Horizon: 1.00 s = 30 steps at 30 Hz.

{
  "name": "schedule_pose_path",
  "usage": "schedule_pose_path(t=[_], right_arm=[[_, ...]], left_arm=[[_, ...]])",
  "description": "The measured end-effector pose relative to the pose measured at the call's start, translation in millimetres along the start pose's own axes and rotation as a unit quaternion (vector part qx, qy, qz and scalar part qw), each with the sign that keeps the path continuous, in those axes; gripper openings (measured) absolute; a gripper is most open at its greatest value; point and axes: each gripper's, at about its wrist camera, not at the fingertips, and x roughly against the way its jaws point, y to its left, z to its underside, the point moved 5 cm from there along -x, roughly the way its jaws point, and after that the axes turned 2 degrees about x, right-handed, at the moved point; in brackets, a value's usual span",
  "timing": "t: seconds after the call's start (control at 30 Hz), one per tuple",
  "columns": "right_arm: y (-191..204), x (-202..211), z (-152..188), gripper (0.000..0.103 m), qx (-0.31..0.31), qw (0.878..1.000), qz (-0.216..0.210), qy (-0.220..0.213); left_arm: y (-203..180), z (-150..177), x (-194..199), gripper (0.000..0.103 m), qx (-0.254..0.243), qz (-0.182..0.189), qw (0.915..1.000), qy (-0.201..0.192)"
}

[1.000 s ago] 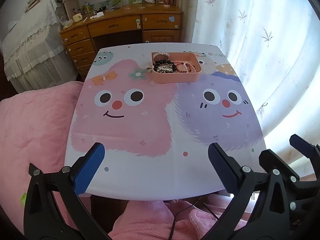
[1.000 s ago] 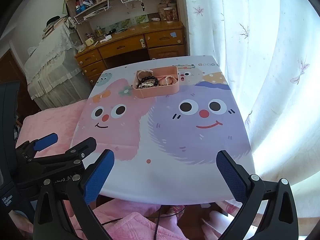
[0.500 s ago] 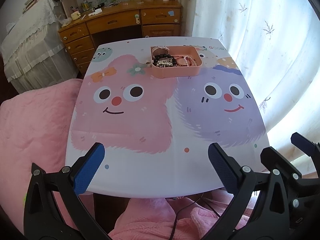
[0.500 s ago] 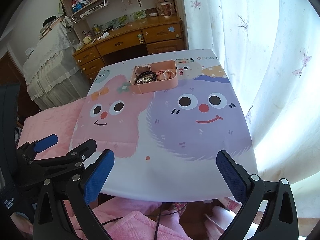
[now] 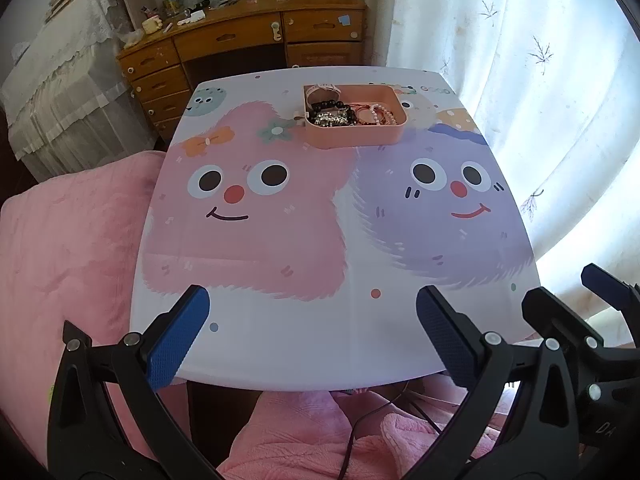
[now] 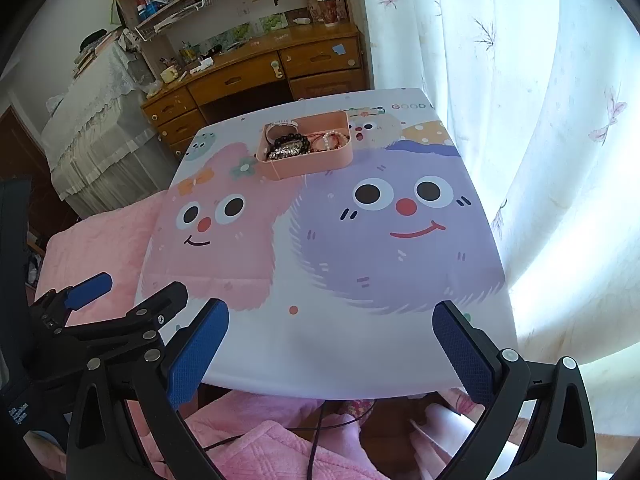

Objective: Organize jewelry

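A pink tray (image 5: pixel 352 136) stands at the far side of the cartoon-printed table (image 5: pixel 320 320). It holds several pieces of jewelry: black beads (image 5: pixel 330 106), a silver sparkly piece (image 5: pixel 330 120), and red and pearl bracelets (image 5: pixel 378 114). The tray also shows in the right wrist view (image 6: pixel 316 162). My left gripper (image 5: pixel 312 336) is open and empty above the table's near edge. My right gripper (image 6: pixel 330 354) is open and empty beside it, also at the near edge. Both are far from the tray.
A wooden desk (image 5: pixel 248 36) with drawers stands behind the table. A white curtain (image 5: pixel 540 60) hangs on the right. A pink blanket (image 5: pixel 68 248) lies on the left and below the table's near edge, with a black cable (image 5: pixel 360 424) across it.
Both grippers have pulled back and risen a little, so the table and tray look slightly farther and more is in view. The jaws stay open.
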Motion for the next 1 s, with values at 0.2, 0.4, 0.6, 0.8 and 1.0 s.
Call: schedule_pose_path(t=[0.2, 0.4, 0.6, 0.8, 1.0], right_arm=[[-0.1, -2.8, 3.2, 0.103, 0.001, 1.0, 0.0, 0.004], [-0.8, -3.3, 4.1, 0.103, 0.001, 1.0, 0.0, 0.003], [-6.2, -3.6, 3.8, 0.103, -0.006, 1.0, 0.005, -0.001], [-15.2, -3.0, 0.6, 0.103, -0.02, 1.0, 0.01, -0.004], [-21.9, -3.2, -7.2, 0.103, -0.033, 0.999, 0.02, -0.008]], left_arm=[[4.6, 3.6, -1.1, 0.103, 0.009, -0.003, 0.9999, 0.005], [3.3, 3.4, -1.5, 0.103, 0.008, -0.004, 0.9999, 0.005], [-3.0, -1.4, -1.4, 0.103, -0.001, -0.003, 1.0, 0.003], [-8.9, -8.7, -1.4, 0.103, -0.009, 0.0, 1.0, -0.002], [-14.0, -21.0, -3.6, 0.103, -0.015, 0.005, 0.9998, -0.009]])
